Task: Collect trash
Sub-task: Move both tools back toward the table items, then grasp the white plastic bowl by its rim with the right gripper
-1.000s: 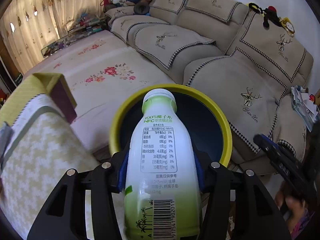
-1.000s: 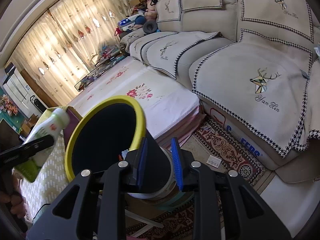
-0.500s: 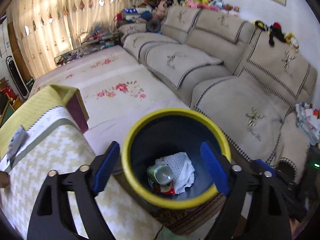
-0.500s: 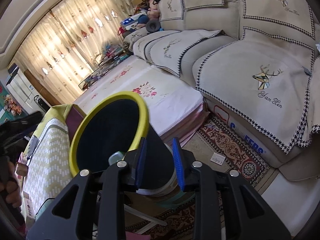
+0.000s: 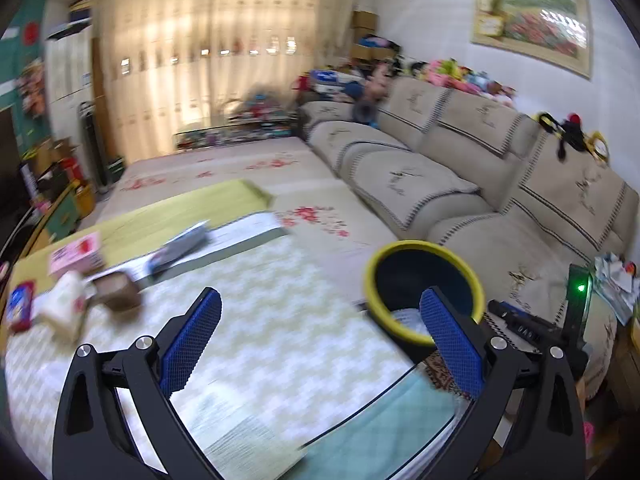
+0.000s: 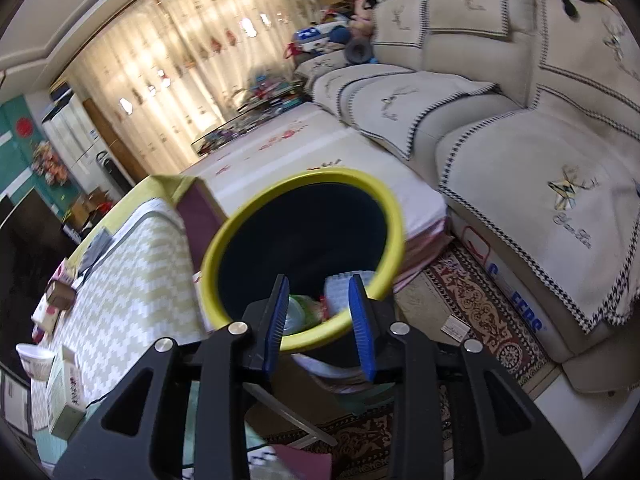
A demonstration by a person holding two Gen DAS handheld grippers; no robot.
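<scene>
The yellow-rimmed dark bin leans with its mouth toward my right gripper. Those jaws are opening, and the blue pads stand apart just above the near rim without pressing on it. Between them I see the green-and-white bottle and a white tissue lying inside the bin. My left gripper is above the zigzag-cloth table, its jaws opening wide with nothing between them. In that view the bin is at the table's right edge, behind the right pad.
On the table's left lie a pink box, a brown box, a tissue pack and a dark wrapper. A beige sofa runs along the right, and a patterned rug lies before it. A white bowl stands near the table's edge.
The left gripper let the bottle drop into the bin, spread its jaws, then rose and swung left over the table. The right gripper's jaws widened and the bin's mouth turned toward it.
</scene>
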